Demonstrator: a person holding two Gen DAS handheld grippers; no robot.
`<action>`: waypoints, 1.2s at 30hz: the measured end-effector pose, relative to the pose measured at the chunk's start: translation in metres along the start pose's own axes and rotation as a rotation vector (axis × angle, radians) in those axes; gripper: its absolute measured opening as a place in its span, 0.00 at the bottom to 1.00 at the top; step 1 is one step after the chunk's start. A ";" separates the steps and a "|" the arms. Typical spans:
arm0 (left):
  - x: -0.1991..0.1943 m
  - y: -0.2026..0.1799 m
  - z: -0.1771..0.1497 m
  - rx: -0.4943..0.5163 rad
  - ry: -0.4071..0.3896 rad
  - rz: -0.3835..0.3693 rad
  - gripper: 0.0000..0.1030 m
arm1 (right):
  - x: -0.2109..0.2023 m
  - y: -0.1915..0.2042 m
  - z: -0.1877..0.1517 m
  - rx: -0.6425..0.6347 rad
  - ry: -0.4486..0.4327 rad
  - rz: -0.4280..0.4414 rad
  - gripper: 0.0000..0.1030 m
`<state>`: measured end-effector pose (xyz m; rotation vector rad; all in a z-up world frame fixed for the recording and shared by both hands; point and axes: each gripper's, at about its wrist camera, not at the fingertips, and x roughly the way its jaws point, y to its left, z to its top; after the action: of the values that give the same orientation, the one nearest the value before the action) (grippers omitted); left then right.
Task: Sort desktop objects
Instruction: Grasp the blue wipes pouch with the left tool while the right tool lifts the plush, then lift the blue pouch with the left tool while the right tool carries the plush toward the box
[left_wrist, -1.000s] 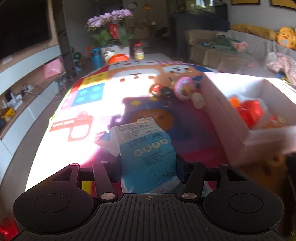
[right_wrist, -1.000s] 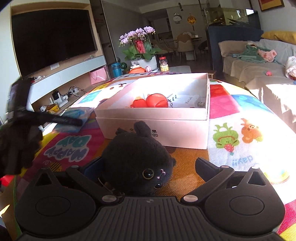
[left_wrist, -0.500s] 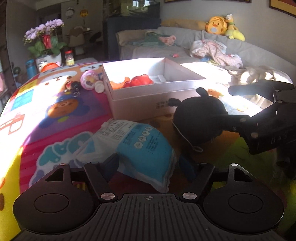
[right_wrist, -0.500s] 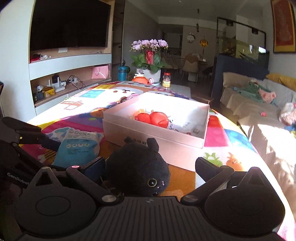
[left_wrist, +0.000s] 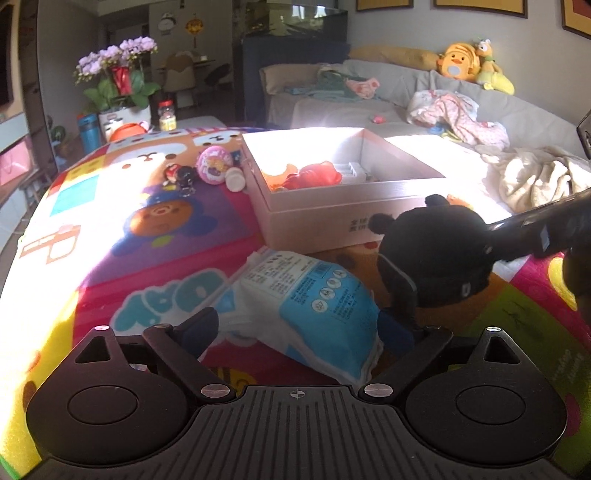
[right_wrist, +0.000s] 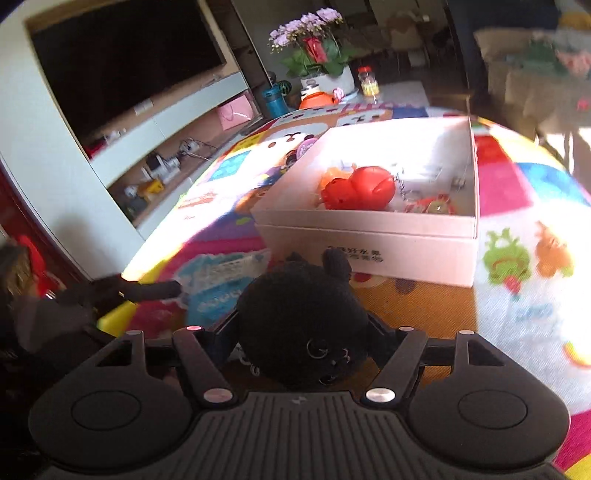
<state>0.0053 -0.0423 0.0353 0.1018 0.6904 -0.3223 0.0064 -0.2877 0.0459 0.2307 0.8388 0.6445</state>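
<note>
A blue-and-white packet lies flat on the colourful play mat between the fingers of my left gripper. Its jaws are opening and the pads stand clear of the packet. Just right of it is a black plush toy. My right gripper has this plush toy between its fingers; the jaws are closing and the pads press its sides. Behind both stands an open white box holding a red toy, which the right wrist view shows as well, box and toy.
A pink ball, a small dark keychain toy and a white cap-like piece lie left of the box. A flower pot stands past the mat's far end. A sofa with clothes lies right, a TV shelf left.
The left jaws spread off the packet, which now lies loose on the mat, and that view swung right toward the box. The right jaws came in against the black plush toy.
</note>
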 end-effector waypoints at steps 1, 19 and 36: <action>0.000 0.000 0.000 0.000 0.001 -0.005 0.94 | -0.001 -0.006 0.001 0.042 0.016 0.024 0.70; 0.048 -0.003 0.022 -0.100 0.094 0.073 0.99 | -0.024 -0.025 -0.013 -0.072 -0.278 -0.426 0.98; 0.008 0.007 -0.015 0.078 0.087 0.054 0.67 | -0.023 0.020 -0.029 -0.274 -0.186 -0.257 1.00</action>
<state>0.0038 -0.0346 0.0184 0.2094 0.7596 -0.2939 -0.0357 -0.2876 0.0495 -0.0655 0.5806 0.4809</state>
